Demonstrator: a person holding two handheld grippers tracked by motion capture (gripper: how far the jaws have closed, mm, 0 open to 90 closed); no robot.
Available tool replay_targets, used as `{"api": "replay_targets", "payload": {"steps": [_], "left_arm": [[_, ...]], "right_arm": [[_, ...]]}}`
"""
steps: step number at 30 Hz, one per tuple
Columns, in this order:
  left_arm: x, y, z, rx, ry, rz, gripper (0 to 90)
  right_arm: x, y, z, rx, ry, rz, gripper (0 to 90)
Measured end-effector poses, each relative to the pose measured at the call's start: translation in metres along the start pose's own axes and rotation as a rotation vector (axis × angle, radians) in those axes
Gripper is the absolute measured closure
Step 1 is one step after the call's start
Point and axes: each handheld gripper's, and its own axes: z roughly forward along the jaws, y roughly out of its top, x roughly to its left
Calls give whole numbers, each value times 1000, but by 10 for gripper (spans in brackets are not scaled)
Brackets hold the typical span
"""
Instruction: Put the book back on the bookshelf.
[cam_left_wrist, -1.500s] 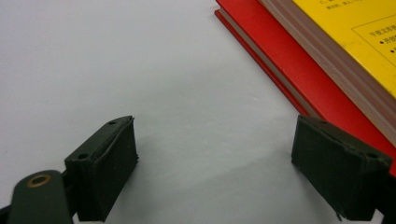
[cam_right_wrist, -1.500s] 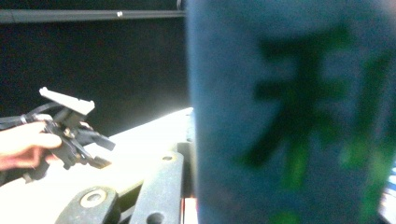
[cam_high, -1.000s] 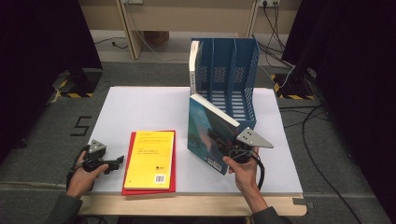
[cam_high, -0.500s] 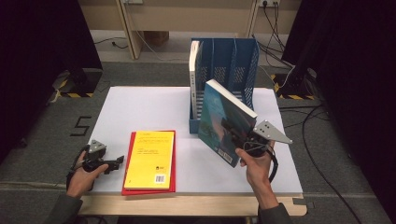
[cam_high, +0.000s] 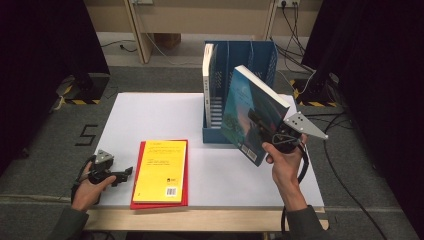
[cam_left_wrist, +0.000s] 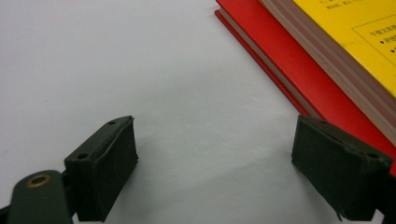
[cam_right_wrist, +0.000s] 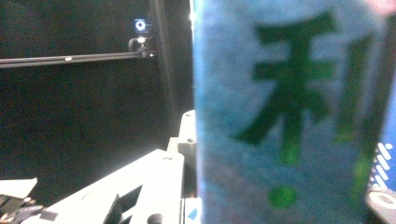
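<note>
Teal book lifted, tilted before the rack

The right gripper (cam_high: 264, 124) clamps the teal paperback (cam_high: 250, 115), its spine blurred; the left gripper (cam_left_wrist: 215, 177) gapes, holding nothing.

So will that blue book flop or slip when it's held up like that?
Probably not floppy: the blue book stays flat while the right hand-held gripper holds it tilted above the table. It looks thick, so likely heavyish, and its glossy-looking cover might slip.

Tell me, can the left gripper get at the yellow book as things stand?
Probably yes. The left gripper rests open on the table just beside the yellow book, with bare table between them. The right gripper is off holding the blue book.
</note>
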Motion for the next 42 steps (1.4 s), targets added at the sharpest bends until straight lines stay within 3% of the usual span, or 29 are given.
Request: {"api": "replay_targets", "payload": {"steps": [12,15,24,28,42], "left_arm": [[0,0,0,3,-1,1,129],[0,0,0,2,-1,0,129],[0,0,0,2,-1,-2,128],[0,0,0,3,-1,0,128],[0,0,0,1,2,2,129]], "right_arm": [[-28,14,31,0,-115,-9,745],[-32,15,37,-2,-125,-13,745],[-47,15,59,-10,-195,14,745],[-53,14,73,6,-242,-27,745],[-64,5,115,21,-287,-11,745]]}}
